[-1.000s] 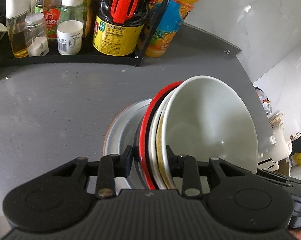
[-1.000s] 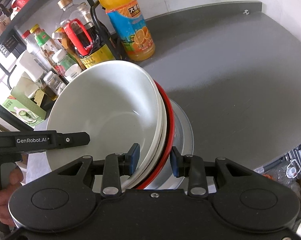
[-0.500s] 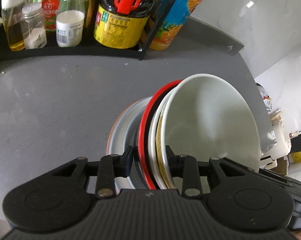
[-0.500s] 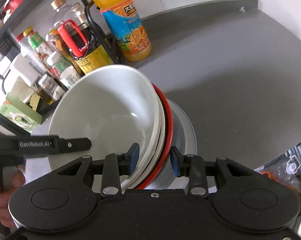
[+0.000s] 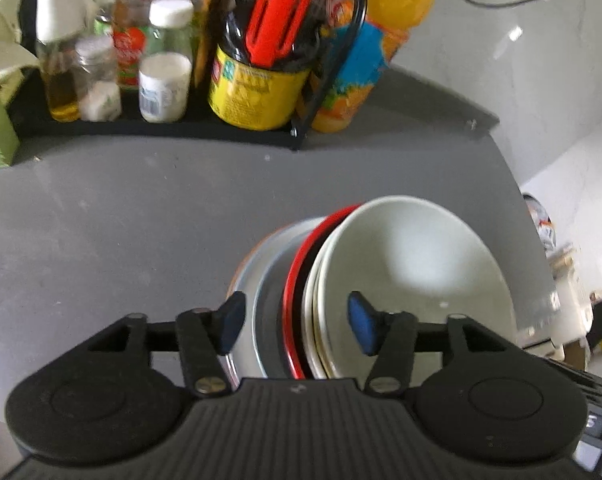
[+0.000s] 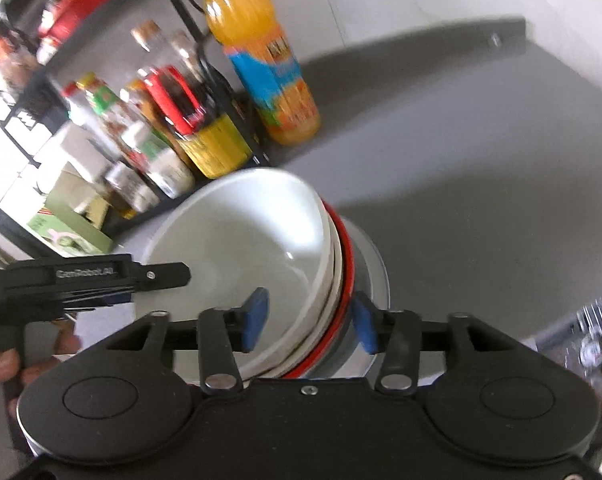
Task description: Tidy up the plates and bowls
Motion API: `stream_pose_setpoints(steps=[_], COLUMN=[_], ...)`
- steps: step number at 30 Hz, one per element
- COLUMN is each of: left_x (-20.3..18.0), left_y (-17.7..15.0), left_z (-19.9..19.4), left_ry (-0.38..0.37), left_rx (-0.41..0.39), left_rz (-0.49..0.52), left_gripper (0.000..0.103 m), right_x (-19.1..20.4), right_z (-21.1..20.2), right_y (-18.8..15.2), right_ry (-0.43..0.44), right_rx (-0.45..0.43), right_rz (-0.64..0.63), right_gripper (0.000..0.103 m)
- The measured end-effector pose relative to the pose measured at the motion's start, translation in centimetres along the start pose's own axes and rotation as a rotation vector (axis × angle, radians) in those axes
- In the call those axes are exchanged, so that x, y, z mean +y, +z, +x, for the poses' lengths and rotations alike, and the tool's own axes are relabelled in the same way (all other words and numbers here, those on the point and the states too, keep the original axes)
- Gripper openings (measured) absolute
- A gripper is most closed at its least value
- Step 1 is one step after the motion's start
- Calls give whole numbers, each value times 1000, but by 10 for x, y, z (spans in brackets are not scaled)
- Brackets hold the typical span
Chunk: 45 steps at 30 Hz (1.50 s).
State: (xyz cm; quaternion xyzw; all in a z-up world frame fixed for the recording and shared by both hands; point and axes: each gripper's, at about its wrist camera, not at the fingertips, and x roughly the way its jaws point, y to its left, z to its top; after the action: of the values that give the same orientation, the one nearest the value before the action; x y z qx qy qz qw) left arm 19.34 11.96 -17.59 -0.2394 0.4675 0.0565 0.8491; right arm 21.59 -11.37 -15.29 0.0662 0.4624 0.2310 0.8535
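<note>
Both claws, the left gripper (image 5: 295,322) and right gripper (image 6: 307,318), are let go and wide. The stack of bowls (image 5: 405,264) could slide off the plate (image 6: 375,276) if bumped.

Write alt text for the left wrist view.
The left claw is open, straddling the rims of a stack of nested bowls with a red-rimmed one among them, on a grey counter. Behind stands a black rack of condiment bottles and an orange juice bottle.
</note>
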Motion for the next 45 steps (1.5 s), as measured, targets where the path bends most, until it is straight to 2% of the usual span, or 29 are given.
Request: stream_pose_setpoints(steps=[1,4,6,7,9,11,16,19,23,25,32,35,42,45], left_x=[0,-2,-5,-7,-15,-25,-48,-56,-66,-71,-74,-71,-50,-36], left_y=[-1,-6,-11,-15,-25,-36,-63,-81,-101,-108,-126,-133,-148,-151], left_z=[-2,-14,-24,-30,-45,-60,-94,-114,-134,-141,-166,-176,-203,-214], left_ry=[11,76,93,104,130,136,142,126,122,128,112,114,97,84], left_rx=[-11,-36,-55,-67,-99,-133,-186,-197,-212,-215,-240,-241,-258,-258], left_rz=[-3,-28,-43,-50,-58,-52,-41,-61,-38,-23,3,31,92,102], left_gripper=[65,66,67,69,75,79,88,90,91,91,92,95,101,102], right_x=[-1,-6,-10,-12,-15,-19,-34,-40,-41,-40,-29,-20,13,29], right_z=[-3,-11,-21,-26,-40,-56,-88,-106,-129,-139,-162,-167,-183,-186], right_y=[1,5,4,2,-3,-11,-25,-30,-37,-40,-54,-60,-82,-95], right_ry=[8,21,45,54,63,65,62,57,50,36,-10,-32,-76,-69], right_rx=[-13,-32,-45,-52,-60,-77,-100,-126,-164,-178,-209,-216,-241,-252], right_rz=[-12,-22,-11,-8,-5,-11,-32,-37,-38,-34,-58,-72,-63,-44], right_gripper=[55,55,55,57,69,75,83,86,100,103,103,103,103,103])
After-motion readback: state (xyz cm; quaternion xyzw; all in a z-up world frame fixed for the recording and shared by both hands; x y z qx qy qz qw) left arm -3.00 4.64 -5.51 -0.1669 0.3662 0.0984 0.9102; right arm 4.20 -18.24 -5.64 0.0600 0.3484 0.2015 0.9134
